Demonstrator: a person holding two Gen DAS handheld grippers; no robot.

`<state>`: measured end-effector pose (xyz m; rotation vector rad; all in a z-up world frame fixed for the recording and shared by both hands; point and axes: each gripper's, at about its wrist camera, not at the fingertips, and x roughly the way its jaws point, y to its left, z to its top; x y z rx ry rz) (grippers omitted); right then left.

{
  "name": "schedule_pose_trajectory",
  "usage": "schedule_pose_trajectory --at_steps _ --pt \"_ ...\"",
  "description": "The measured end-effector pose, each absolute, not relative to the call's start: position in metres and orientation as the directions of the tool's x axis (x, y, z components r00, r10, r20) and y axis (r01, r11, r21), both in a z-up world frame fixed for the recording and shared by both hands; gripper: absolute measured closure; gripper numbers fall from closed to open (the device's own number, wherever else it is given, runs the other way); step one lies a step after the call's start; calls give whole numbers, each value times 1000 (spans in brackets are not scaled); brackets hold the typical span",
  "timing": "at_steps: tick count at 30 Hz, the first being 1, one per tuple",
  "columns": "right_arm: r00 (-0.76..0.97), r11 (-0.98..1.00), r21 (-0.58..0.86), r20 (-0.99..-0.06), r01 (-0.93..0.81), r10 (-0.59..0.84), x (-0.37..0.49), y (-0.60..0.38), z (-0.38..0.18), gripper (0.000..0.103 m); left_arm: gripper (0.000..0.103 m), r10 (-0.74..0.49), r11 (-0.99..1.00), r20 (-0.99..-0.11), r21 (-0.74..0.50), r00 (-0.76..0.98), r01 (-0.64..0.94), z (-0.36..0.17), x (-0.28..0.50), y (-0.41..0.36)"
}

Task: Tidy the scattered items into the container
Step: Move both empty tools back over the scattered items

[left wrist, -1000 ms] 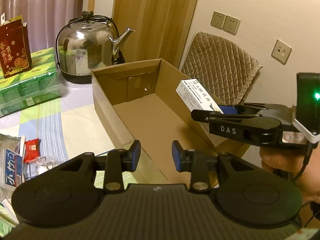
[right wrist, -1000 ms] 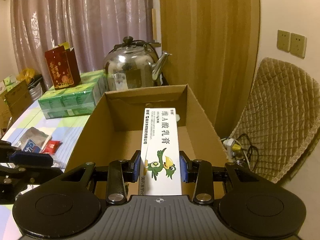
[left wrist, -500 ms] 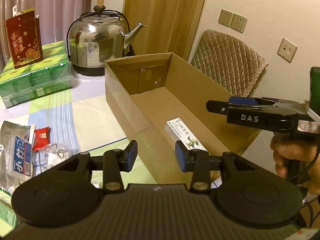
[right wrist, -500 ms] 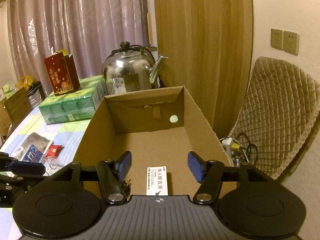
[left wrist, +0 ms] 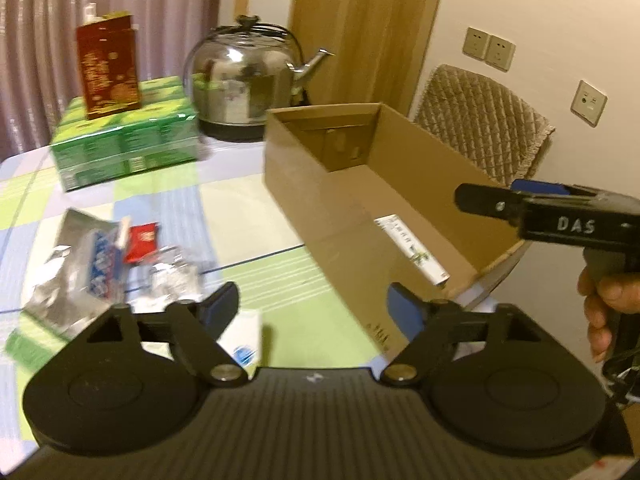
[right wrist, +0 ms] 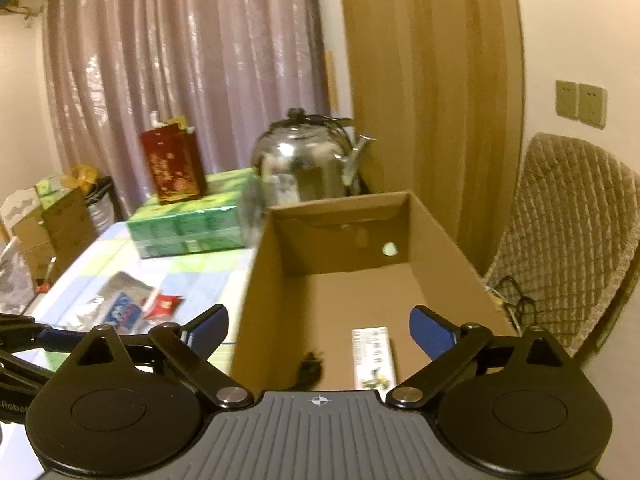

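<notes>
An open cardboard box (left wrist: 304,216) (right wrist: 264,280) stands on the table. A white ointment carton (left wrist: 412,250) (right wrist: 374,358) lies flat on its floor near the front. My left gripper (left wrist: 314,308) is open and empty, above the table left of the box. My right gripper (right wrist: 320,326) is open and empty over the box's near end; it shows from the side in the left wrist view (left wrist: 480,200). Scattered items lie on the table: a silver pouch (left wrist: 80,264) (right wrist: 120,300), a red sachet (left wrist: 142,242) (right wrist: 164,306), clear wrappers (left wrist: 172,276) and a white packet (left wrist: 244,340).
A steel kettle (left wrist: 248,84) (right wrist: 304,168) stands behind the box. A green tissue pack (left wrist: 128,140) (right wrist: 192,224) carries a red gift bag (left wrist: 108,68) (right wrist: 172,168). A quilted chair (left wrist: 480,120) (right wrist: 568,240) stands right of the table.
My right gripper opened and let the carton drop into the box, then drew back. My left gripper opened wider and swung left toward the scattered items.
</notes>
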<state>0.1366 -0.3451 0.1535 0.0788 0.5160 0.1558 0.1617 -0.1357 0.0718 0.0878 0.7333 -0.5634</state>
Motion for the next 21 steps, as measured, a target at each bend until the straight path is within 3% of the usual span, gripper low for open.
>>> schedule_pose_trajectory --at_steps 6,12,21 --pt "840 971 122 -487 -207 241 119 -309 157 2 3 -369 886 -667 -42 647 462 70 134 -84" --pt "821 953 99 -488 -287 297 103 -270 155 2 3 -268 918 -694 25 668 395 60 113 -33" --pt "762 889 -44 -535 -456 365 90 -213 132 2 1 -200 949 -719 26 666 314 41 101 20"
